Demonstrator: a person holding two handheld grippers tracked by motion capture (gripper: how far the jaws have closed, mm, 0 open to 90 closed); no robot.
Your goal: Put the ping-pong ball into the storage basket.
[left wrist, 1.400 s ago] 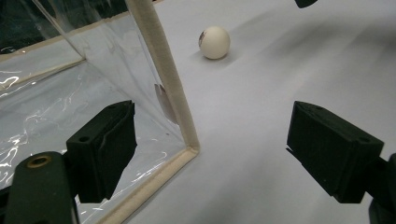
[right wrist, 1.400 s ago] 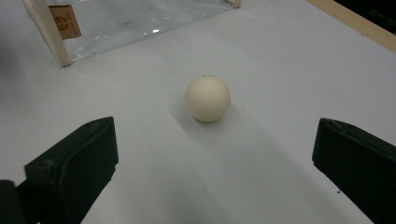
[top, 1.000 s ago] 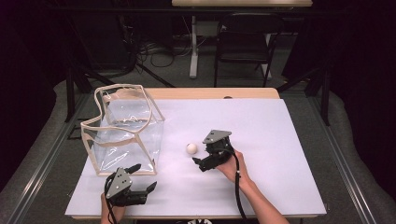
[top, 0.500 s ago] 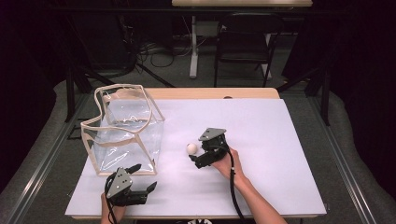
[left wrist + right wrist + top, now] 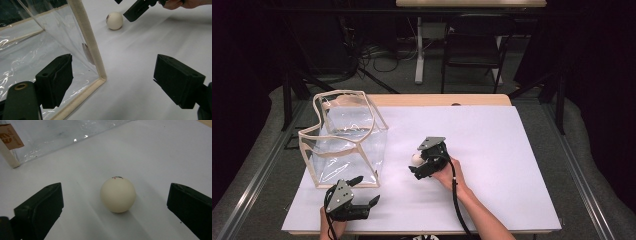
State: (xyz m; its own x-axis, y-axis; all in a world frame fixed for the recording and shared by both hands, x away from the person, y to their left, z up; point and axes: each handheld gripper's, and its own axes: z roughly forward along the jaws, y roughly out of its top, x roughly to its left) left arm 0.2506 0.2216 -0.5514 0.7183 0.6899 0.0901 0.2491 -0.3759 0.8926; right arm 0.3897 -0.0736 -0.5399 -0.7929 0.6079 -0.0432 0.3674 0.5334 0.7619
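On my desk (image 5: 512, 150) the clear bag (image 5: 344, 142) stands left. My right gripper (image 5: 422, 161) has closed in over the white ball (image 5: 118, 194) beside it, fingers wide astride it, ready to pinch. Left gripper (image 5: 357, 192) waits, fingers wide.

Your counter (image 5: 512, 100) is a pale wooden top, almost wholly covered by a white sheet (image 5: 502, 165) that leaves a strip of wood bare along the far edge. On the sheet stands a clear, cream-edged bag (image 5: 344, 142) at your left, and a white ball (image 5: 118, 194) rests near the middle, apart from the bag.
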